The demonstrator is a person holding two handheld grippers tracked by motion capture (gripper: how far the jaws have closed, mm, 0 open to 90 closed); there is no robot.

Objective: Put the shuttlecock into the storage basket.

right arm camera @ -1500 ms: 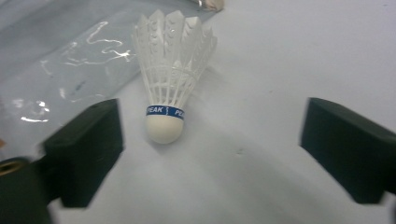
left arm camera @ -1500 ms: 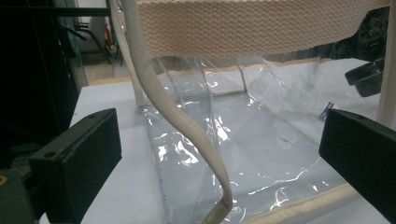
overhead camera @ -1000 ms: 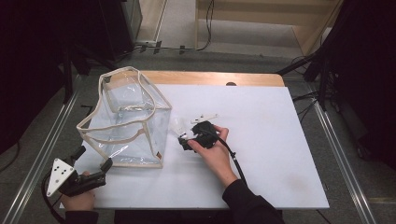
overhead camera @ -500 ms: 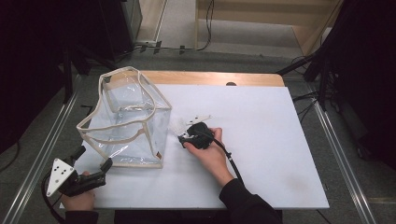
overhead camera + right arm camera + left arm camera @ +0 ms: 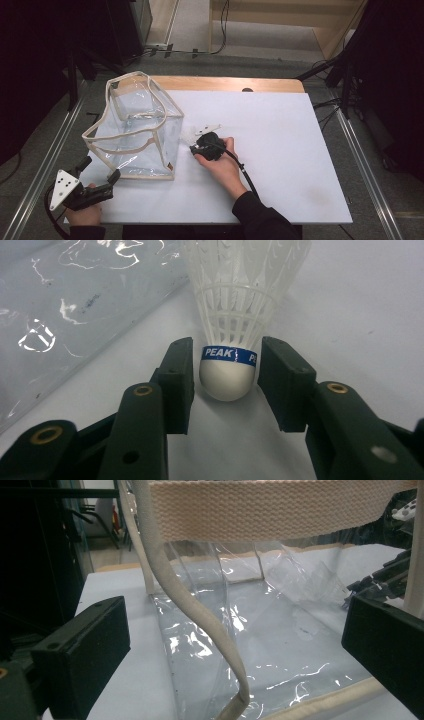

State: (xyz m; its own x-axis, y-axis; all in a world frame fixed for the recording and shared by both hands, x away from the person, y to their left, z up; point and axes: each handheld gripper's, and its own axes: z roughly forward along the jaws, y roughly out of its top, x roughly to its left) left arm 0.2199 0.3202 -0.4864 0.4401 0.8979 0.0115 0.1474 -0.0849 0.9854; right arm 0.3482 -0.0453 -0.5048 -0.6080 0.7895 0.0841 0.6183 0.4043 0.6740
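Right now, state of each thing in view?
Shuttlecock: lying on the table, cork toward the camera, between the right gripper's fingers.
Right gripper: has just been closing; small gaps still show at the cork, no grip yet.
Left gripper: open, holding nothing.
Bag: clear, standing upright, top open.
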